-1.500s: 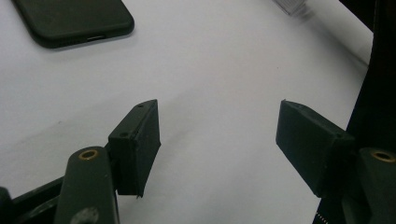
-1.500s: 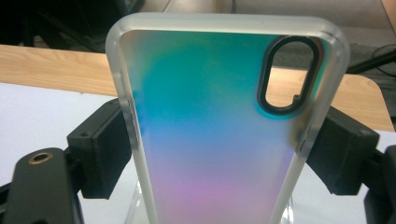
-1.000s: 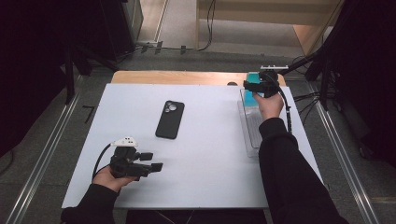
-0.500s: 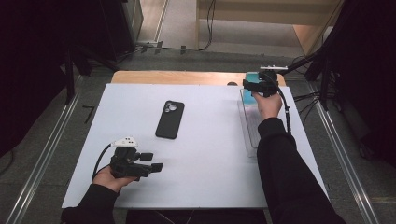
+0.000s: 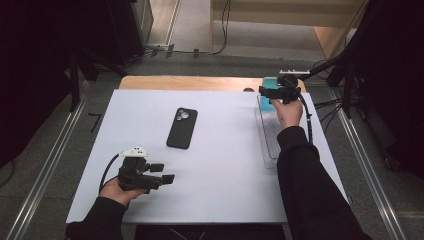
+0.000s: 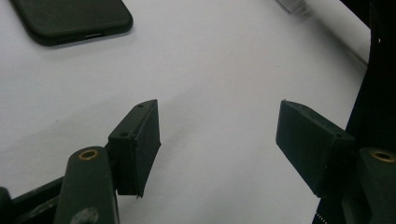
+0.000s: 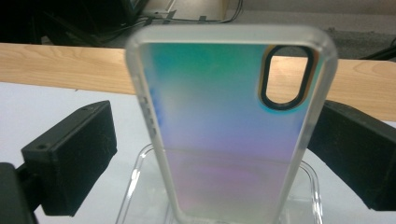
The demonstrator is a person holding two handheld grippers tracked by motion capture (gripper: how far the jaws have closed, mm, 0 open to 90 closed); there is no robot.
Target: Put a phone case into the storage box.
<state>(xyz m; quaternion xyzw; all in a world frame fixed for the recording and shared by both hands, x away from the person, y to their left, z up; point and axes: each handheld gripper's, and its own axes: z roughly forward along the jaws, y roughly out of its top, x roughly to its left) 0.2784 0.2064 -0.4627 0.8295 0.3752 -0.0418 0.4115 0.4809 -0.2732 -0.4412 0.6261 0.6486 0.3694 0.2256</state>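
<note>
A black phone (image 5: 182, 128) lies face down in the middle of the white table (image 5: 225, 165); its lower end (image 6: 70, 18) shows in the left gripper view. My left gripper (image 5: 162, 173) (image 6: 219, 116) rests low at the front left, open, with bare table between its jaws. At the far right, my right gripper (image 5: 272, 92) (image 7: 219, 116) is open around an iridescent phone case (image 7: 219, 121) (image 5: 268, 83) that stands upright. The left jaw is clear of the case's edge; the case overlaps the right jaw, so contact there is hidden.
A clear plastic tray (image 5: 269, 140) (image 7: 135, 186) lies along the table's right side under the case and the right forearm. A wooden strip (image 5: 190, 83) (image 7: 60, 65) borders the far edge. Cables (image 5: 320, 102) run off to the right.
</note>
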